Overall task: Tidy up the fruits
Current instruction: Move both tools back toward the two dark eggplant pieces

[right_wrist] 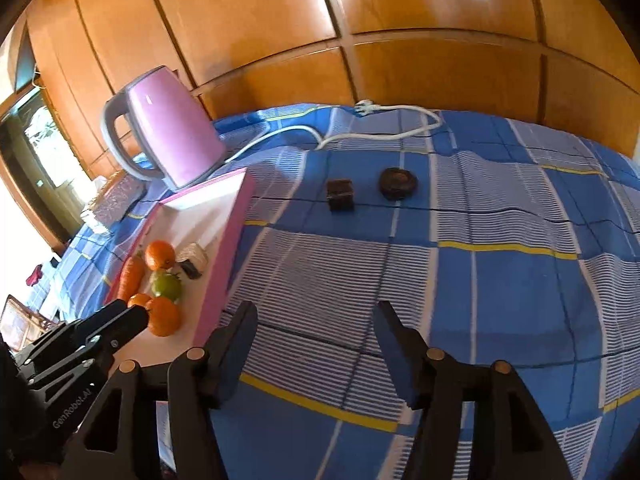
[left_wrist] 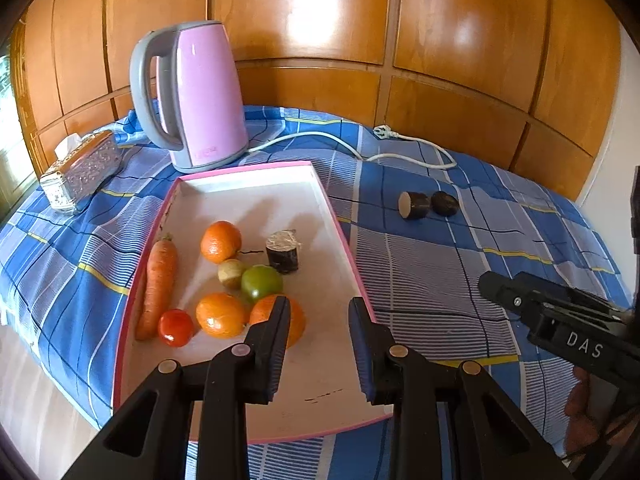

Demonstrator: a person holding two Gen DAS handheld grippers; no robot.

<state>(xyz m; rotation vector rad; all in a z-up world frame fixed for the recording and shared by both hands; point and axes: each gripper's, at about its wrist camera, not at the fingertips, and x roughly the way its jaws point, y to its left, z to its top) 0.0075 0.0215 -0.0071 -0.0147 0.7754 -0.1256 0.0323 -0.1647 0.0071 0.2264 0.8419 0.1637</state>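
A white tray with a pink rim [left_wrist: 344, 236] lies on the blue checked cloth. It holds a carrot [left_wrist: 158, 284], three oranges [left_wrist: 220, 241], a green tomato [left_wrist: 261, 283], a red tomato [left_wrist: 175, 327] and a dark cut chunk [left_wrist: 283, 252]. Two more dark chunks [left_wrist: 414, 205] [left_wrist: 445, 203] lie on the cloth right of the tray. My left gripper [left_wrist: 320, 316] hovers over the tray's near right part, jaws a little apart with nothing between them. My right gripper [right_wrist: 316, 320] stands open over bare cloth, well short of the two chunks [right_wrist: 340, 195] [right_wrist: 398, 183].
A pink kettle [left_wrist: 192, 96] stands behind the tray, its white cord [left_wrist: 360, 148] trailing across the cloth's back. A glittery tissue box [left_wrist: 80, 172] sits at the far left. A wooden panelled wall closes the back. The cloth drops off at the left edge.
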